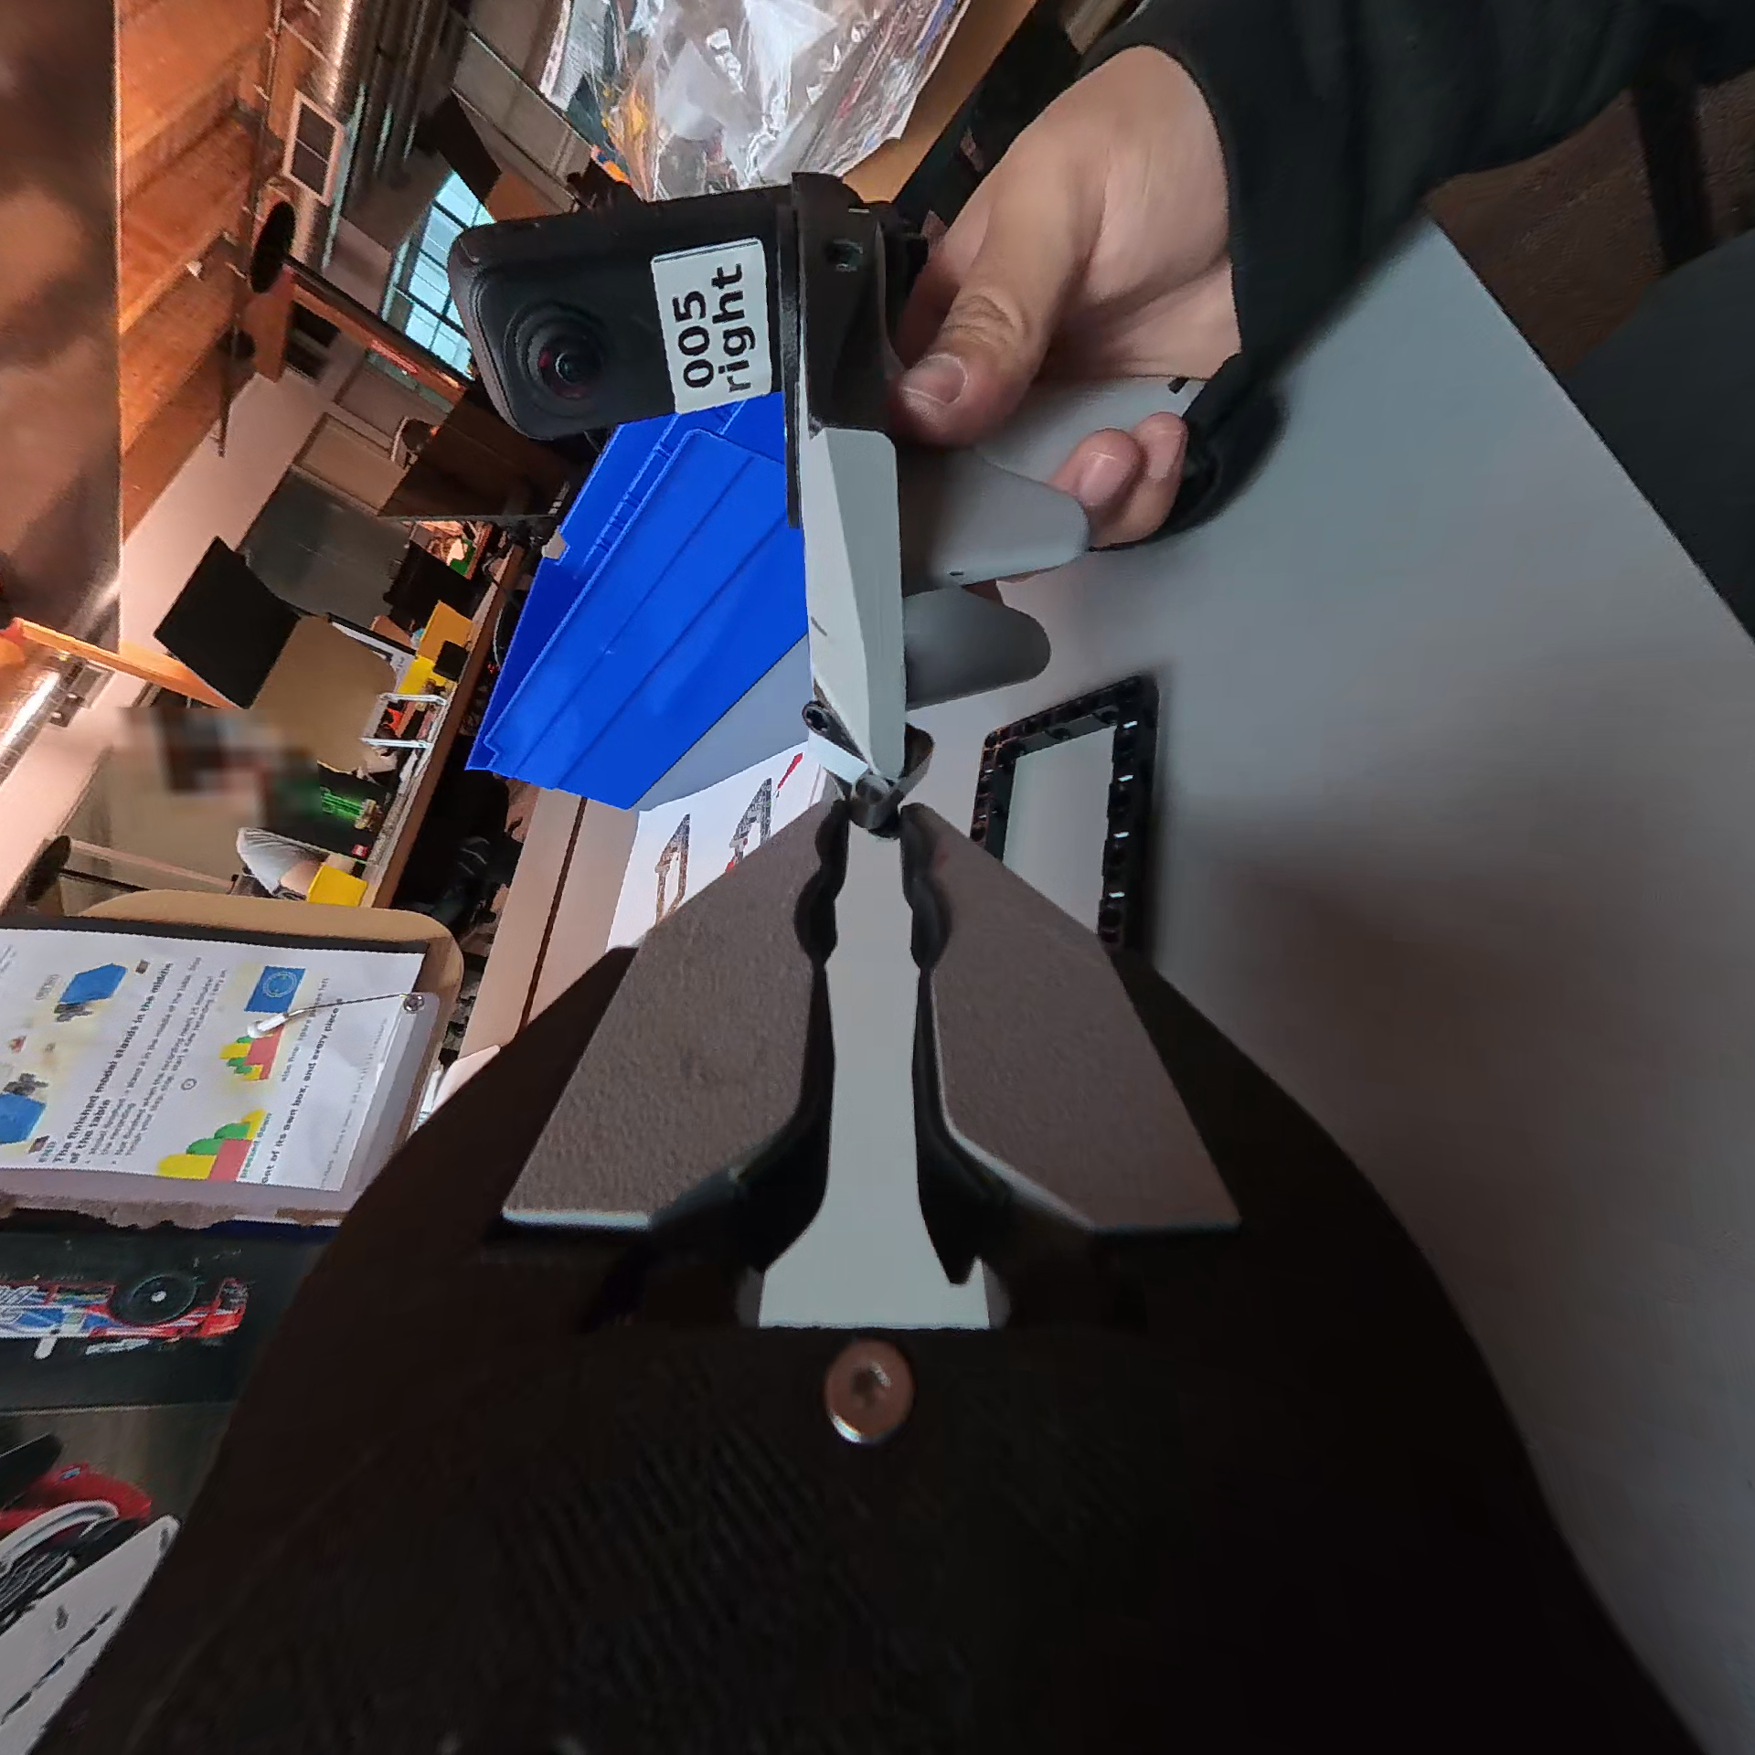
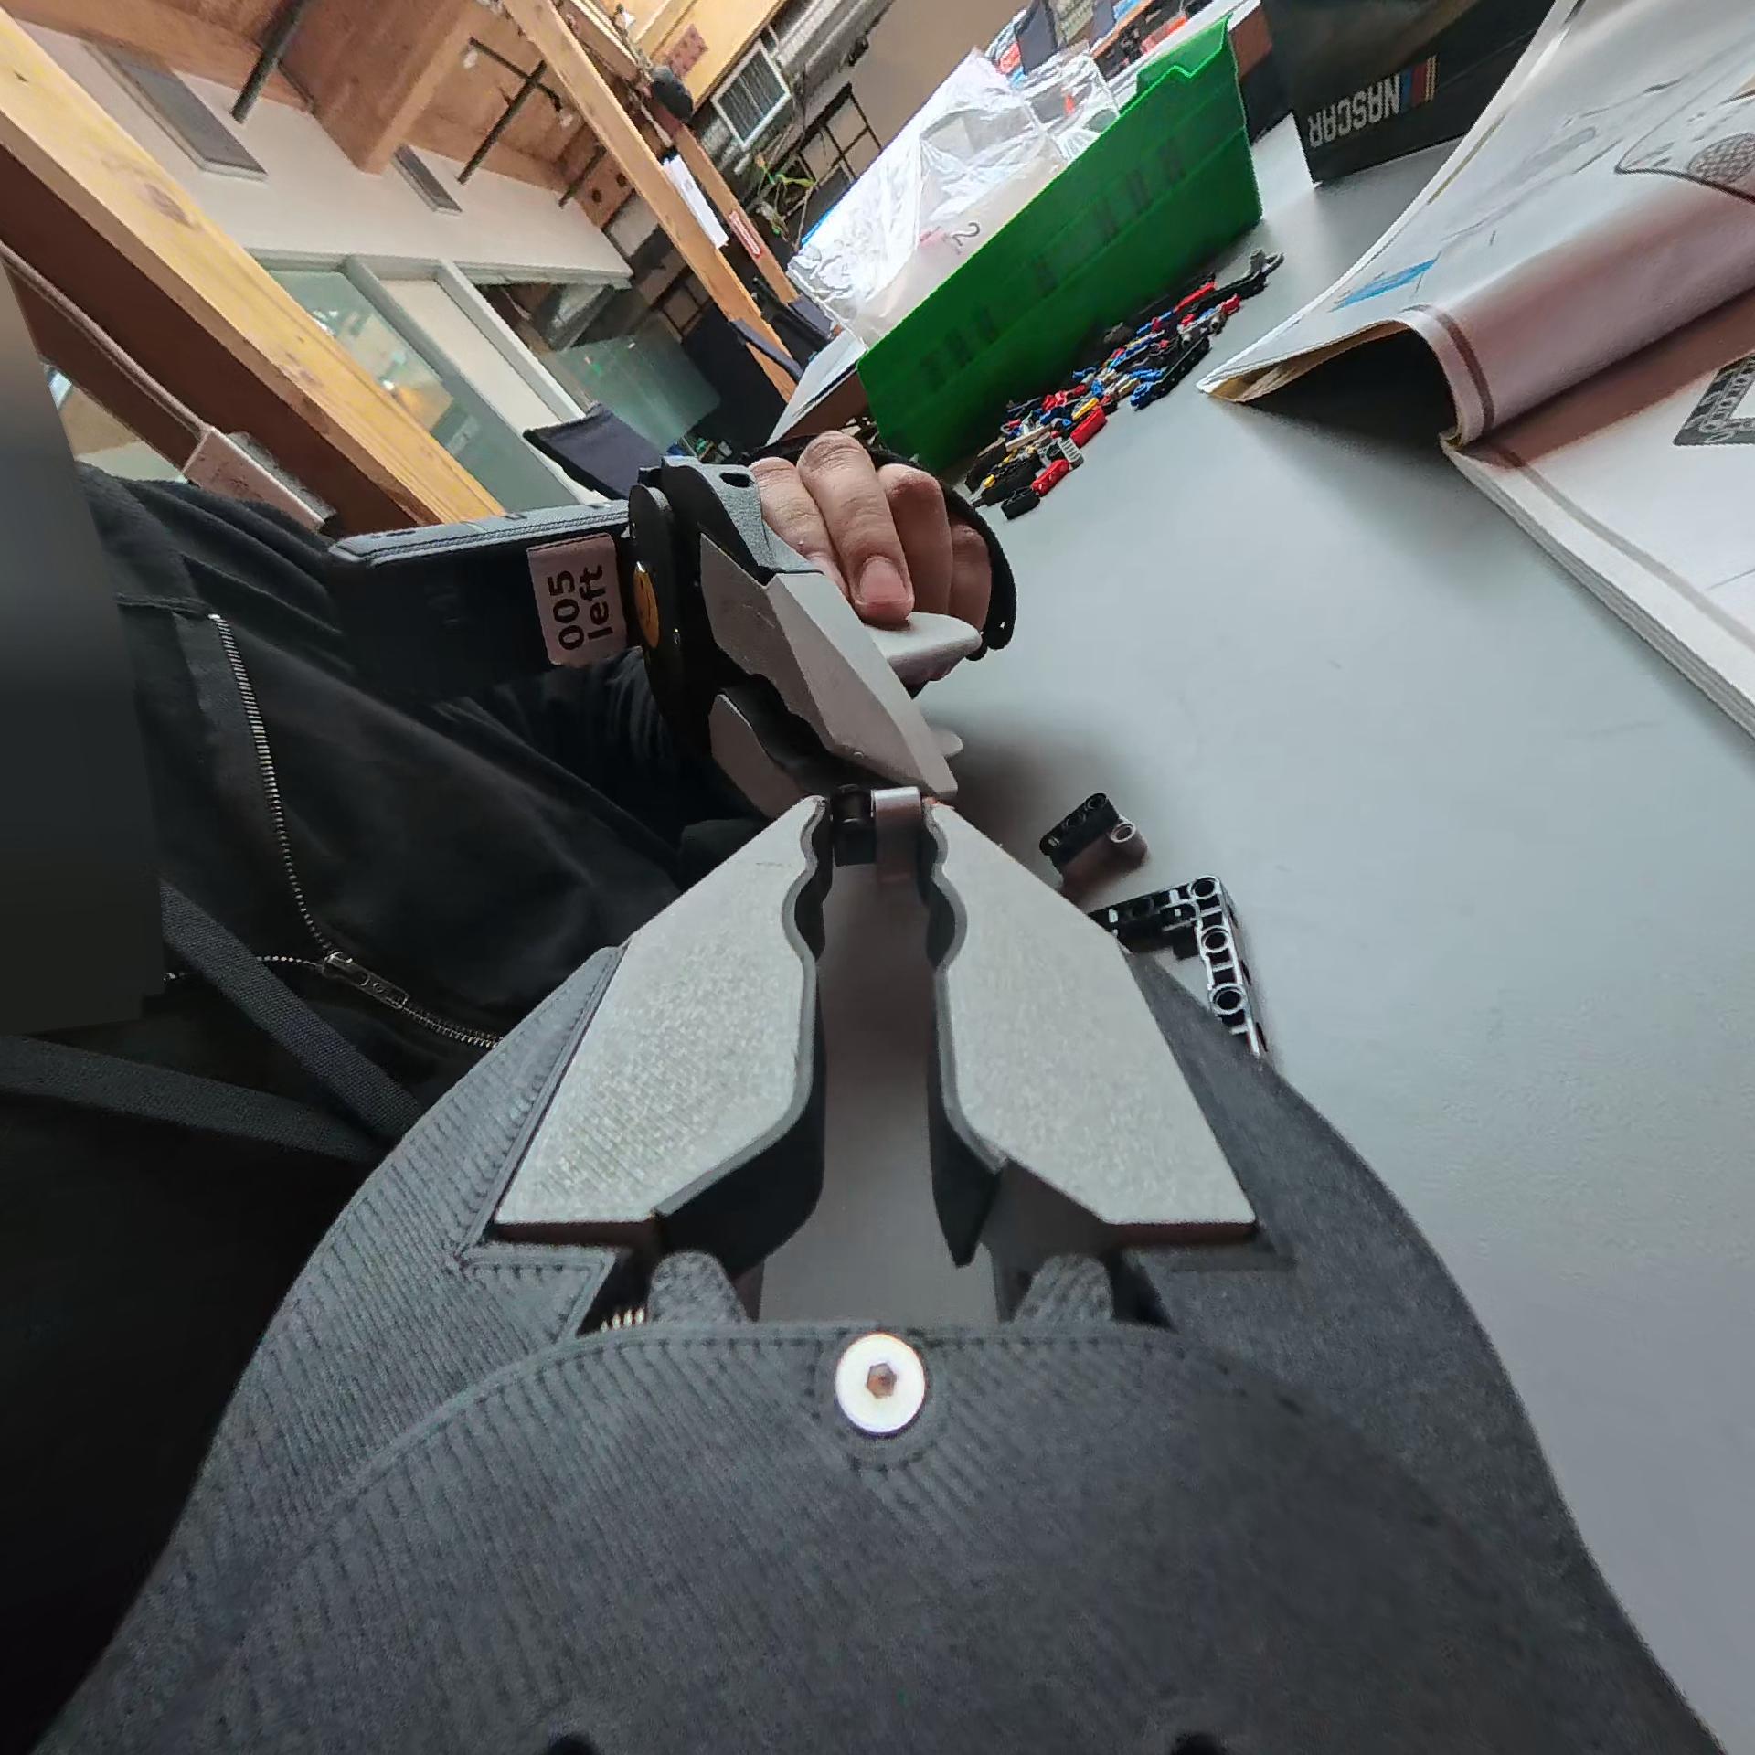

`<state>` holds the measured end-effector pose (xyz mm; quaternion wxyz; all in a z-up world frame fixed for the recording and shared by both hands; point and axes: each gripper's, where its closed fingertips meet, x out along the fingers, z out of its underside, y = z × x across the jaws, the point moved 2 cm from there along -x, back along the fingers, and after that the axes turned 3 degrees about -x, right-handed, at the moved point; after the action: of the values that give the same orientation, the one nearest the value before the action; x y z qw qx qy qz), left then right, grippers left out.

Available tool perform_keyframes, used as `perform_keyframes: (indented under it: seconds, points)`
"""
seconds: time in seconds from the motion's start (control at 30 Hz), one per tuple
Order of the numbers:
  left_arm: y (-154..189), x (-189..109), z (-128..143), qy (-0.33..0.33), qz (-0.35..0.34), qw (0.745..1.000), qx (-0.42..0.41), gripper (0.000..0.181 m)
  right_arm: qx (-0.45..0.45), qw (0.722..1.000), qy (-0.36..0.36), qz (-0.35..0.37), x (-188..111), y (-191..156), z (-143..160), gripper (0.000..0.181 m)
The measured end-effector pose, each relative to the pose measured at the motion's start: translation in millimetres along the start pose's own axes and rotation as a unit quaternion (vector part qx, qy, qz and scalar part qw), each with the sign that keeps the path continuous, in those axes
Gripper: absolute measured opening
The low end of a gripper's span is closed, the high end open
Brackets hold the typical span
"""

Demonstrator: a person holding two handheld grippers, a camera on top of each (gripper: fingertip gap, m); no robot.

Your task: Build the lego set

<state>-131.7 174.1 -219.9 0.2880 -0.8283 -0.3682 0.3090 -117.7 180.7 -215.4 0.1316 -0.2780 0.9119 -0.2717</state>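
Left wrist view
Our left gripper (image 1: pixel 874 821): our two fingers run up the middle, drawn close with a narrow gap, and their tips pinch a small dark grey lego piece (image 1: pixel 878 802).
Our right gripper (image 1: pixel 878 774): it comes down from above, tip to tip with ours, and its grey fingers meet the same small piece. From here we cannot tell whether they clamp it.
Our right hand (image 1: pixel 1073 313): bare fingers out of a black sleeve, wrapped around the grey handle.
Black frame (image 1: pixel 1135 807): a rectangular lego frame with holes, flat on the white table (image 1: pixel 1424 855), just right of the fingertips.
Blue bin (image 1: pixel 655 608): behind the right gripper, with printed sheets near it.

Right wrist view
Our right gripper (image 2: pixel 874 831): fingers nearly together, clenched on a small piece at the tips, black on the left side and grey on the right.
Our left gripper (image 2: pixel 888 760): it meets ours from above left, its grey fingers touching the held piece.
Our left hand (image 2: pixel 874 532): curled over the handle.
Loose parts: a short black beam (image 2: pixel 1092 836) and a black angled beam (image 2: pixel 1206 940) lie on the table (image 2: pixel 1330 712) just right of our fingers.
Farther off: a scatter of coloured lego pieces (image 2: pixel 1102 418) before a green bin (image 2: pixel 1073 285), well apart from us.
Instruction booklet (image 2: pixel 1567 332): open at the right edge.
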Motion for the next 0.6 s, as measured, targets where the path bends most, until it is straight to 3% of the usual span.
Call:
perform_keyframes:
  seconds: [0.6]
  points:
    - [2,-1,-1,-0.006,-0.011,0.999,0.035,0.006,-0.014,1.0,0.006,0.017,-11,4,-2,0.021]
